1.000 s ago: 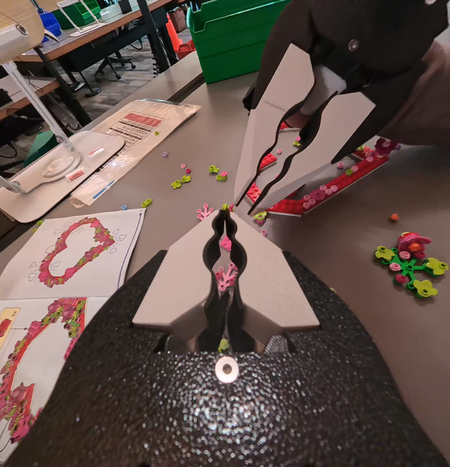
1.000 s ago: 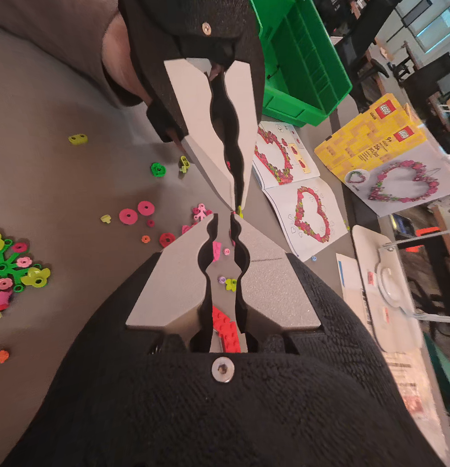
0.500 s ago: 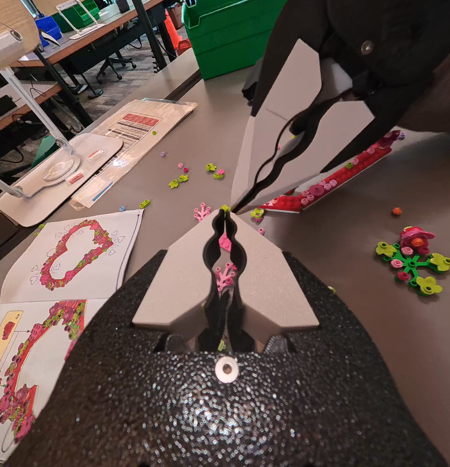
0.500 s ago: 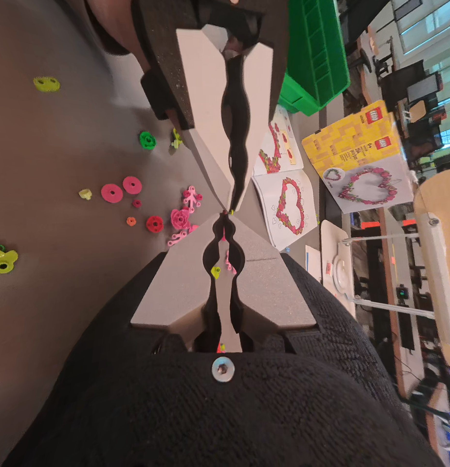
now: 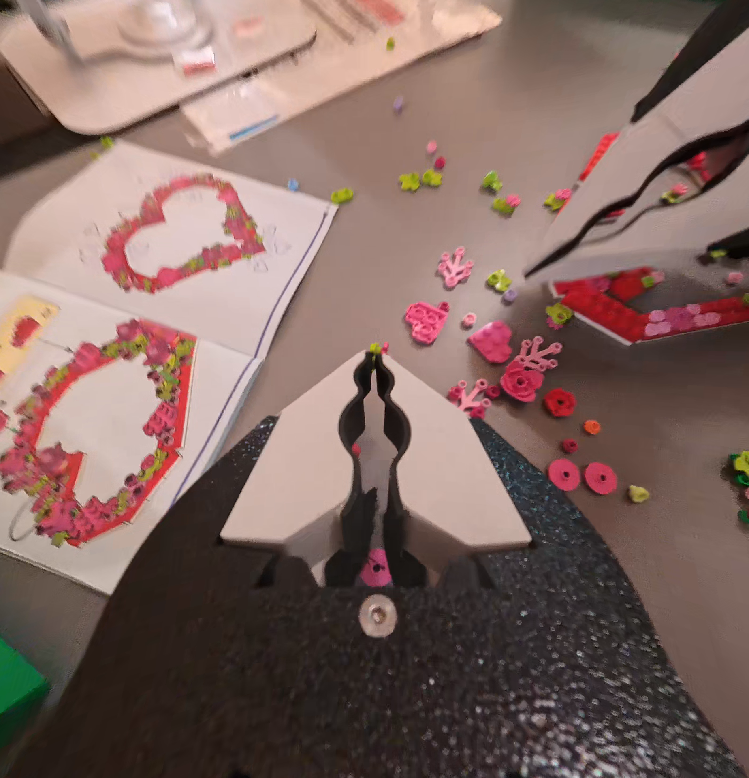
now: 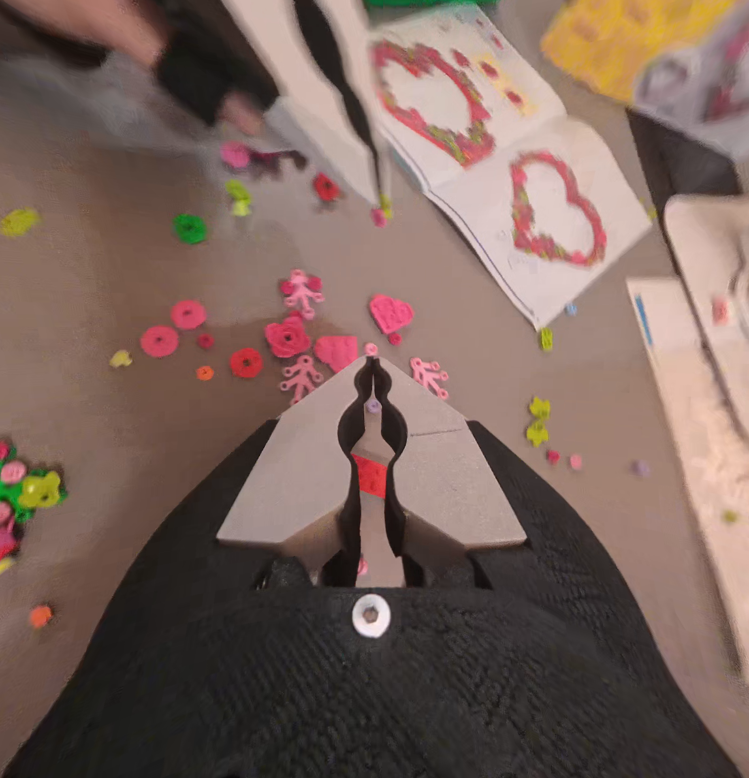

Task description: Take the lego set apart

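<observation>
My left gripper (image 5: 374, 355) is shut on a tiny lime piece (image 5: 376, 348) with a pink bit on it, held above the table near the booklet. The same gripper shows at the top of the right wrist view (image 6: 381, 202), blurred, with the lime piece (image 6: 385, 208) at its tip. My right gripper (image 6: 371, 361) is shut with nothing visibly held. A pink stud (image 6: 370, 348) lies on the table just past its tips. In the left wrist view it (image 5: 530, 271) hangs over the corner of the red heart frame (image 5: 608, 313). A strip of the frame (image 6: 370, 478) shows through its jaws.
Loose pink hearts, roses (image 5: 520, 381), discs and lime bits are scattered on the grey table. An open instruction booklet (image 5: 153, 337) lies left. A white lamp base (image 5: 132, 63) and yellow box (image 6: 616, 42) stand behind. A green flower cluster (image 6: 19, 488) lies apart.
The two grippers have parted. My left has swung away toward the booklet, still holding the lime piece. My right has drawn back over the red frame. Both views now point down and are blurred.
</observation>
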`<state>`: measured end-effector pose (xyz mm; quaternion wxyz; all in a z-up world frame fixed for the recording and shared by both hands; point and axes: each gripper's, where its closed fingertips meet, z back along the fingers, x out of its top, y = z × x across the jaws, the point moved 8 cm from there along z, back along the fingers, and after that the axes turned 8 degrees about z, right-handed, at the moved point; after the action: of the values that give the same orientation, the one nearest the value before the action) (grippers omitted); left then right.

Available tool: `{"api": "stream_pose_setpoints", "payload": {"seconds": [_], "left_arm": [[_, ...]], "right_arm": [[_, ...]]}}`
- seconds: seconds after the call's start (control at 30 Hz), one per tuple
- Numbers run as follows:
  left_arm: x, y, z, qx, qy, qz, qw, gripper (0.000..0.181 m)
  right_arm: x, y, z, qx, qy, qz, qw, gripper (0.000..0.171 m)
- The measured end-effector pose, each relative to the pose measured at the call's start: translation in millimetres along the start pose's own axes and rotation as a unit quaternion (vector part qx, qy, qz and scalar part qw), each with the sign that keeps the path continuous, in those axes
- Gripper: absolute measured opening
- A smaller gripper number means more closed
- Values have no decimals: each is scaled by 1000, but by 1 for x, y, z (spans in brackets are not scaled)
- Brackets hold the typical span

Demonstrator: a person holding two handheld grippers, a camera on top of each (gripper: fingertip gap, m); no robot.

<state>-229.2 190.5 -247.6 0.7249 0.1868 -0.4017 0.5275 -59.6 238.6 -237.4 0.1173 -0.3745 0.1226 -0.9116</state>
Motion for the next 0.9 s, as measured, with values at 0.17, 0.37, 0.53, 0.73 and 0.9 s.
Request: {"api": "stream_pose_setpoints", "payload": {"seconds": [0.17, 0.37, 0.53, 0.73, 0.9], "left_arm": [[-13, 9, -12, -8, 54, 43, 998, 6], [-8, 8, -11, -4, 25, 38, 999, 24], [-6, 6, -10, 5, 21, 37, 999, 41], [-4, 1, -11, -19, 3, 35, 999, 44], [10, -14, 3, -102, -81, -1, 991, 47]], "right_arm": [[-18, -7, -11, 39, 33, -124, 991, 8], [-20, -9, -5, 75, 20, -152, 985, 24], [-23, 2, 3, 136, 57, -108, 983, 48], [-17, 15, 0, 167, 67, -72, 981, 47], [-20, 16, -2, 144, 98, -35, 984, 24]]}}
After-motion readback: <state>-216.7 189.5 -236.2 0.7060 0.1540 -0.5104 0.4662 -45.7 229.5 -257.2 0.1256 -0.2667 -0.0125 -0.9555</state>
